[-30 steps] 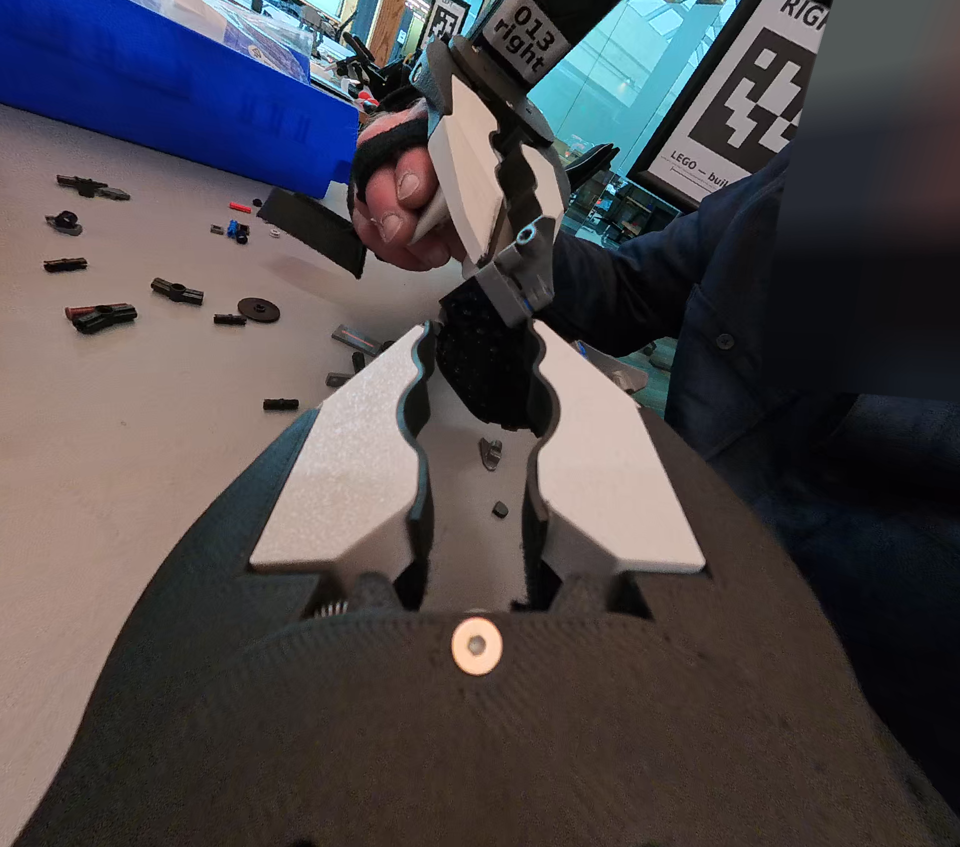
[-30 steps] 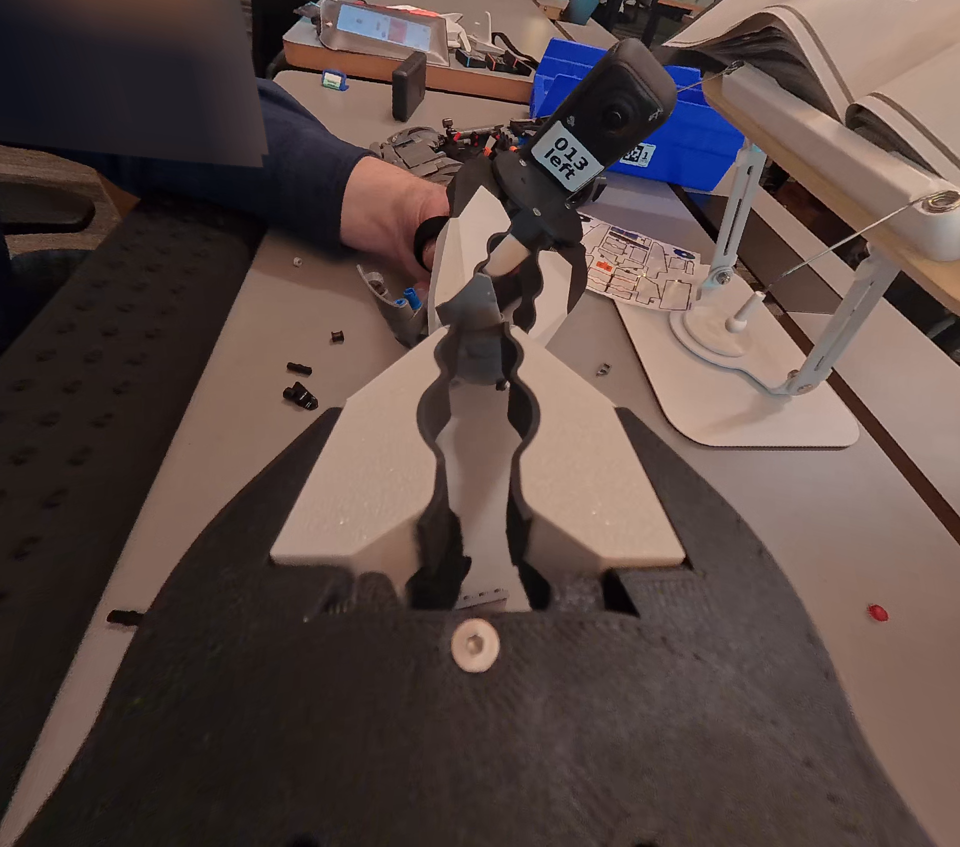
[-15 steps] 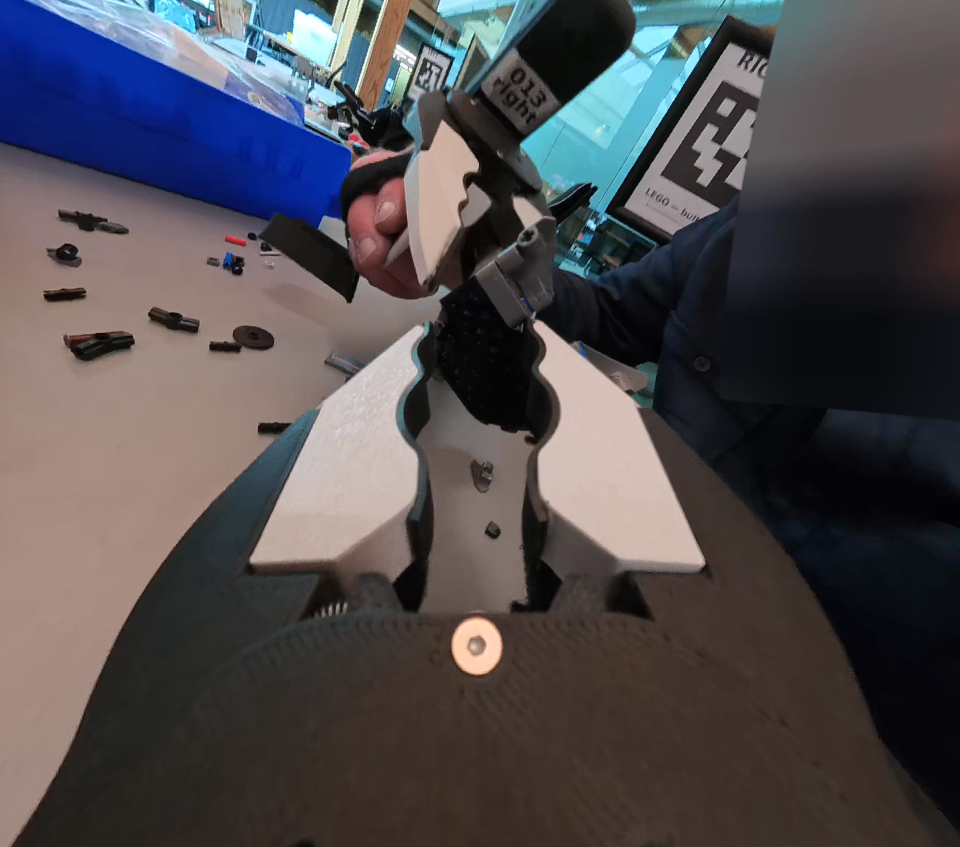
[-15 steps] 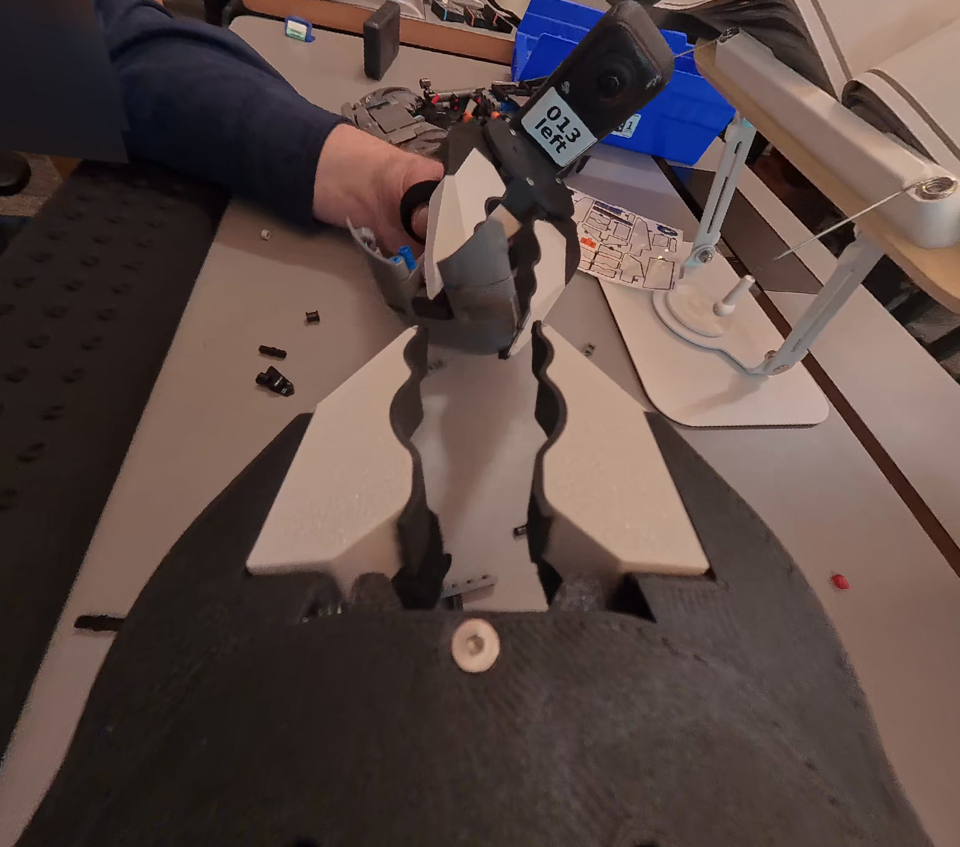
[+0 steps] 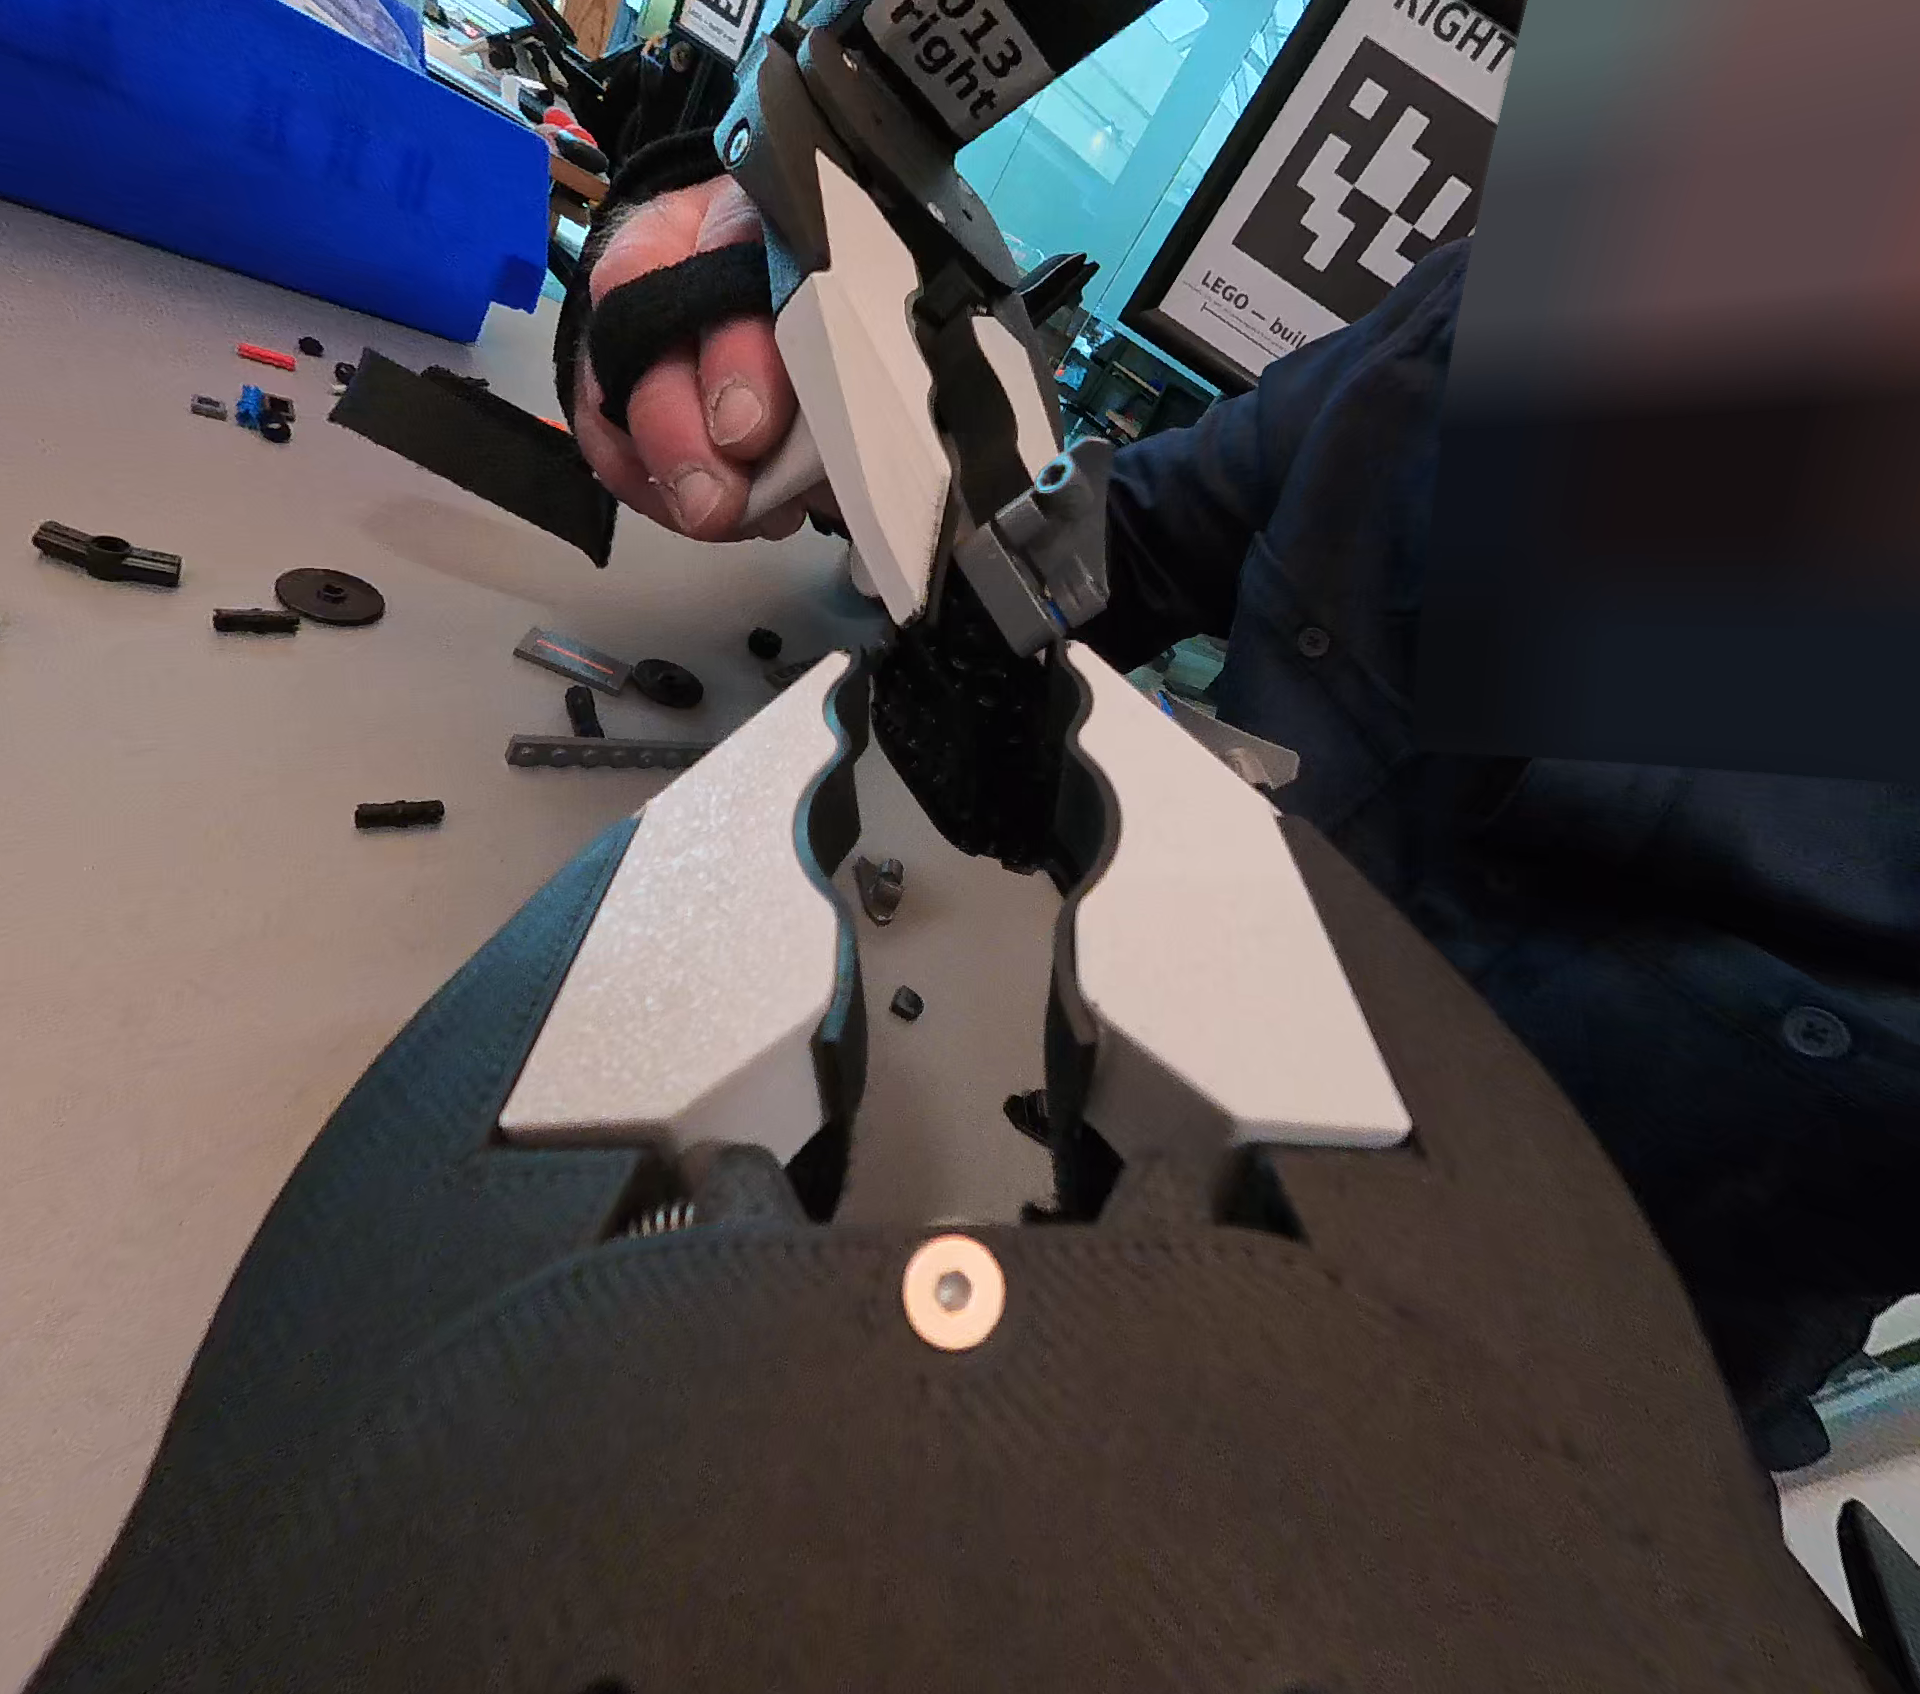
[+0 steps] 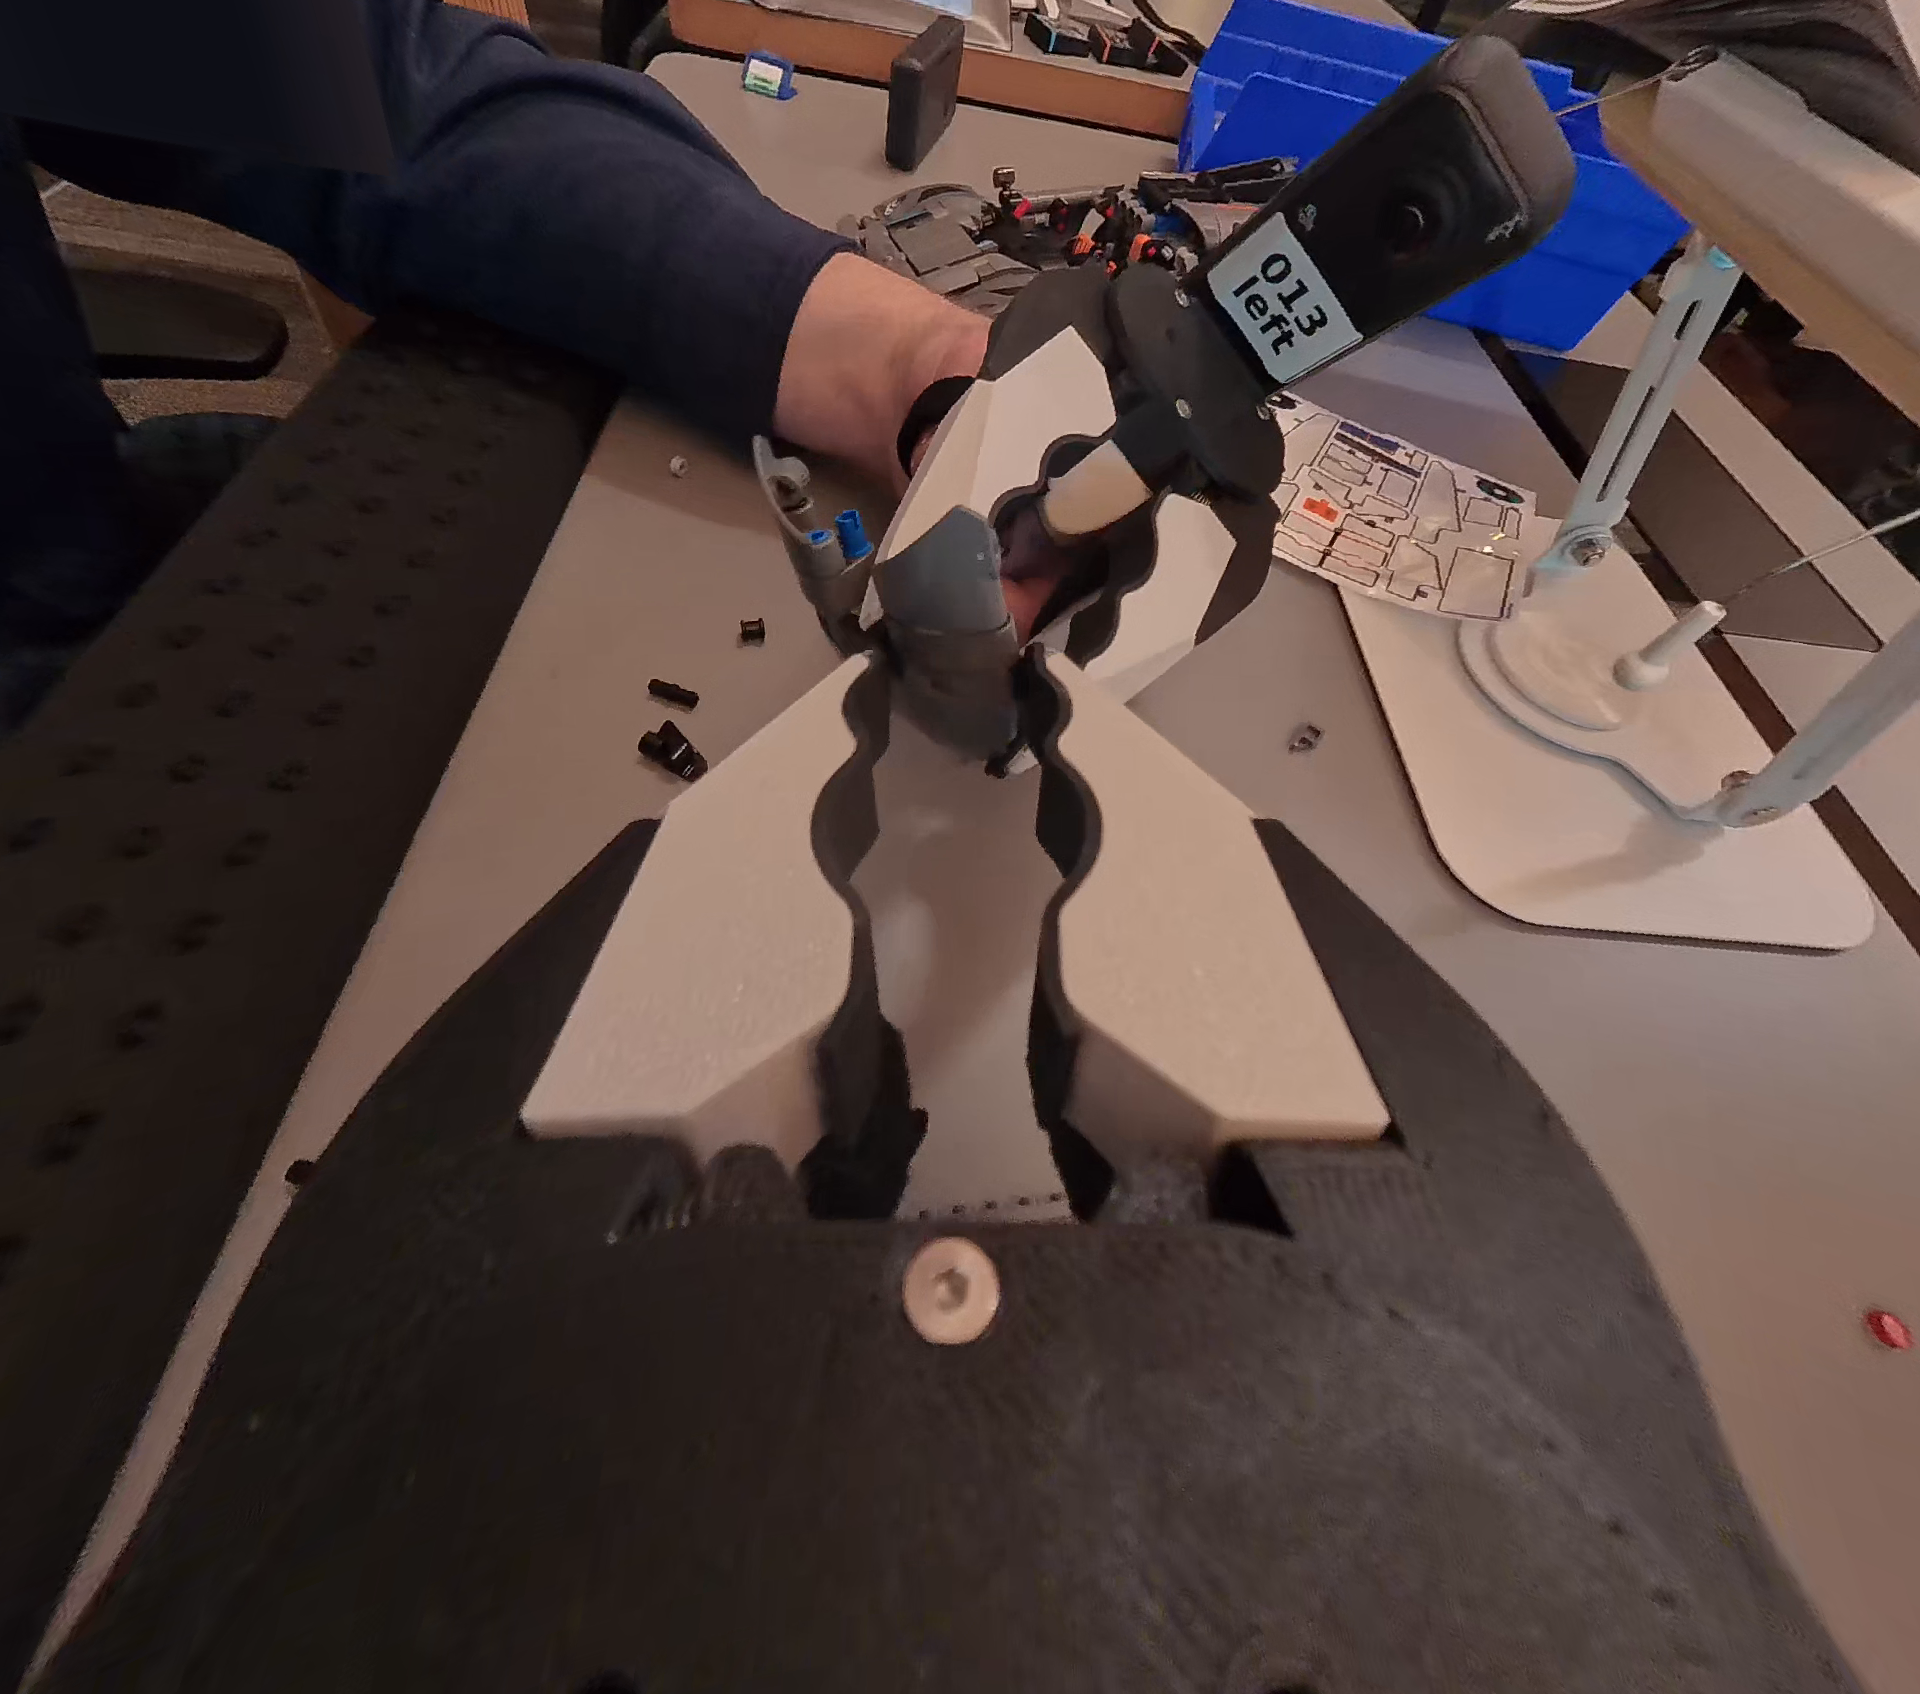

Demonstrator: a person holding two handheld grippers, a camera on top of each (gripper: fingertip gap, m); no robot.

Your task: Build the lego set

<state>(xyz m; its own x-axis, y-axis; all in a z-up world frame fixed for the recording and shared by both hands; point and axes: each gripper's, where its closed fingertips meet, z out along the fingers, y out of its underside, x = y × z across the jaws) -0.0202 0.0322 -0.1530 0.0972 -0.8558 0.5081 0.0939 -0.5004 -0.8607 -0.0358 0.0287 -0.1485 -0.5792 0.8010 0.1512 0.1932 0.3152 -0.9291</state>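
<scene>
Both grippers hold one lego assembly above the grey table. In the left wrist view my left gripper (image 5: 961, 678) is shut on its black studded side (image 5: 977, 771). A grey end with a blue pin (image 5: 1039, 548) sticks up by the right gripper (image 5: 966, 564), which comes down from above. In the right wrist view my right gripper (image 6: 956, 668) is shut on the assembly's grey curved shell (image 6: 951, 605). The left gripper (image 6: 1018, 605) faces it, one white finger (image 6: 977, 481) against the shell.
Loose black pins (image 5: 400, 813), a disc (image 5: 330, 598) and a grey beam (image 5: 608, 753) lie left; a blue bin (image 5: 208, 117) stands behind. Right wrist view: grey part with blue pins (image 6: 821, 543), sticker sheet (image 6: 1392, 522), white stand base (image 6: 1621, 813), parts pile (image 6: 1039, 221), black mat (image 6: 208, 709).
Half a second ago my right gripper was wider open, with the assembly just beyond its tips. It has now closed on the grey shell. The left gripper kept its hold while tilting.
</scene>
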